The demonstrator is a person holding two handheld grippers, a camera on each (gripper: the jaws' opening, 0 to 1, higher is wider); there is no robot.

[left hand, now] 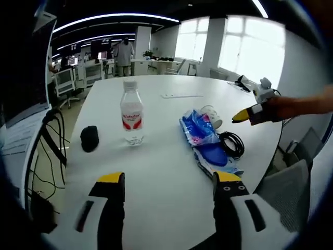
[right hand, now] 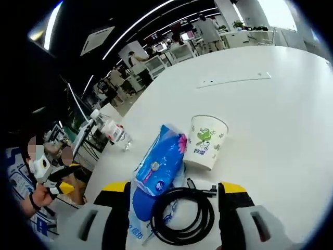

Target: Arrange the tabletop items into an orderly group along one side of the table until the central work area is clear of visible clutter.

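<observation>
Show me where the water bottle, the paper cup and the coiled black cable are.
water bottle (left hand: 131, 115): left gripper view, on its red label.
paper cup (right hand: 206, 141): right gripper view, on its printed side wall.
black cable (right hand: 182, 214): right gripper view, on the coil's upper loop.

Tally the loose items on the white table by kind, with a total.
Water bottle: 1
Paper cup: 1
Blue wipes pack: 1
Coiled black cable: 1
Small black object: 1
Flat white strip: 1
Total: 6

Clear plastic bottle (left hand: 131, 113), glossy wet-wipe pack (right hand: 157, 165), paper cup (right hand: 207, 141)
</observation>
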